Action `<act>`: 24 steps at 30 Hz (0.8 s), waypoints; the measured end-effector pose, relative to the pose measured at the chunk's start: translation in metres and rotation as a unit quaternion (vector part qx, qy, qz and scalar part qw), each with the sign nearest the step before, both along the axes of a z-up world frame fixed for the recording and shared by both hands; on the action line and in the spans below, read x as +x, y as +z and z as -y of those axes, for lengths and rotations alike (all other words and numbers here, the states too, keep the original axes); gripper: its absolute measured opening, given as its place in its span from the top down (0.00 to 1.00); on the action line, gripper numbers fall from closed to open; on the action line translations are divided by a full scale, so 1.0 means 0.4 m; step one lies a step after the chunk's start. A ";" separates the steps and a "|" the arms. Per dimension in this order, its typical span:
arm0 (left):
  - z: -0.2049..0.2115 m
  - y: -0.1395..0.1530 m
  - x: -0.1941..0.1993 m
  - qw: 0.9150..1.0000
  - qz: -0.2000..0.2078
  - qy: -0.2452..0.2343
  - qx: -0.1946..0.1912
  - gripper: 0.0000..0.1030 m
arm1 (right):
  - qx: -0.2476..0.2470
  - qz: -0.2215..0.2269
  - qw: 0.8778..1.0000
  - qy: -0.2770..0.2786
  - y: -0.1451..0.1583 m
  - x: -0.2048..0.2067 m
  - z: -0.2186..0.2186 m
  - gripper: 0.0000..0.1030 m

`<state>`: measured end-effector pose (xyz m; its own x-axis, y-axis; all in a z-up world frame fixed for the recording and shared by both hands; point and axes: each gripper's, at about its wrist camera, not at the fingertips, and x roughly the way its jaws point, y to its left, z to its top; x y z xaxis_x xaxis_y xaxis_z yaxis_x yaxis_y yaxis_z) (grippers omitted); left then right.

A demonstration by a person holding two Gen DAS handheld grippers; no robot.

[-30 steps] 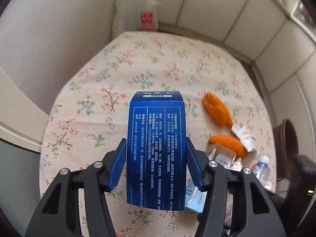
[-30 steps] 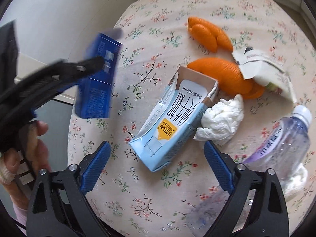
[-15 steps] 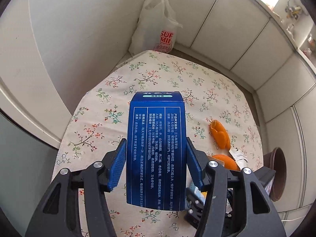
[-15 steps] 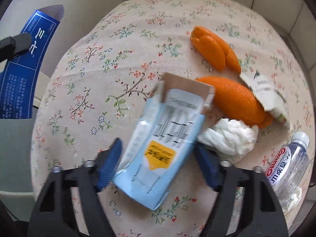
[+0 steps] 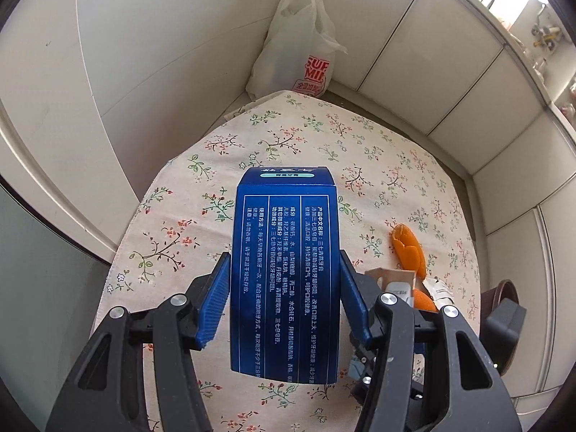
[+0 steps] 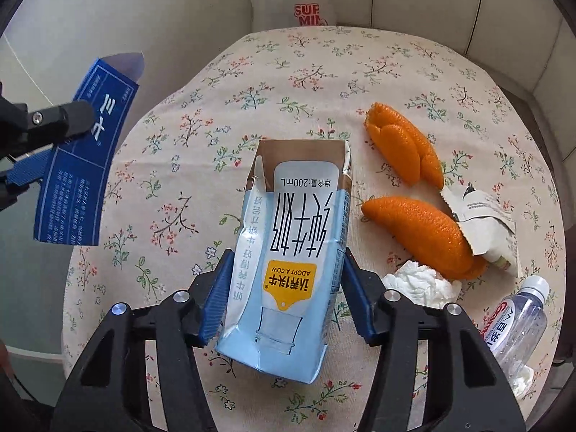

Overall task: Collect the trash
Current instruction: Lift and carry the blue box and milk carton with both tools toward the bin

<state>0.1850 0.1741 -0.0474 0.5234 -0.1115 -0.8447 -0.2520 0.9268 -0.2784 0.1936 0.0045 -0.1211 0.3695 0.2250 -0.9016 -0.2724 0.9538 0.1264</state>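
My left gripper [image 5: 284, 255] is shut on a dark blue cardboard box [image 5: 284, 270] and holds it upright above the floral tablecloth [image 5: 288, 133]. In the right wrist view the same blue box [image 6: 82, 165] hangs at the left, beyond the table's edge. My right gripper [image 6: 288, 252] has its jaws closing on a light blue 200 mL milk carton [image 6: 298, 223], and both blue pads press its sides. The carton's torn top points away from me.
Right of the carton lie two orange peels [image 6: 403, 144] [image 6: 421, 234], a torn paper wrapper [image 6: 482, 219], a crumpled tissue [image 6: 421, 284] and a plastic bottle [image 6: 514, 320]. A white plastic bag [image 6: 295, 3] stands against the wall behind the table. A brown pot [image 5: 504, 288] sits off the right edge.
The right gripper's jaws have come in from wide apart onto the milk carton, which now lies straight between them. The left gripper has carried the blue box up and to the left.
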 end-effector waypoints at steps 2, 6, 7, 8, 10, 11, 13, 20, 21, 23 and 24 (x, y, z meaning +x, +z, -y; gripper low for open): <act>0.002 0.004 0.001 1.000 0.002 0.002 -0.002 0.45 | 0.004 0.011 1.000 -0.005 0.017 0.004 0.009 0.47; 0.016 0.014 0.002 1.000 0.007 0.001 -0.002 0.45 | 0.014 0.030 0.999 -0.020 0.059 0.010 0.050 0.47; 0.020 0.016 0.003 1.000 0.008 0.000 -0.002 0.45 | 0.014 0.037 0.999 -0.027 0.072 0.014 0.066 0.47; 0.025 0.018 0.003 1.000 0.010 -0.001 -0.002 0.45 | 0.013 0.044 0.998 -0.033 0.082 0.014 0.081 0.47; 0.037 0.023 0.002 1.000 0.014 -0.004 -0.003 0.45 | 0.011 0.057 0.997 -0.045 0.105 0.018 0.110 0.47; 0.045 0.026 0.002 1.000 0.017 -0.005 -0.003 0.45 | 0.011 0.064 0.997 -0.052 0.115 0.021 0.123 0.47; 0.062 0.033 0.001 1.000 0.026 -0.006 -0.007 0.45 | 0.014 0.075 0.995 -0.065 0.133 0.025 0.153 0.47; 0.153 0.078 -0.012 0.996 0.081 -0.018 -0.024 0.45 | 0.012 0.145 0.983 -0.110 0.218 0.000 0.256 0.47; 0.171 0.085 -0.015 0.995 0.090 -0.020 -0.026 0.45 | 0.011 0.153 0.981 -0.115 0.224 0.001 0.260 0.47; 0.202 0.096 -0.019 0.994 0.103 -0.026 -0.031 0.45 | 0.007 0.174 0.977 -0.126 0.247 -0.013 0.285 0.47; 0.219 0.101 -0.019 0.993 0.109 -0.030 -0.033 0.45 | 0.005 0.181 0.975 -0.131 0.257 -0.019 0.298 0.47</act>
<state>0.1775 0.0864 -0.0068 0.6831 -0.1997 -0.7025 -0.1238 0.9163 -0.3809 0.1859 -0.1146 -0.0184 0.7096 0.0889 -0.6990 -0.0490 0.9958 0.0769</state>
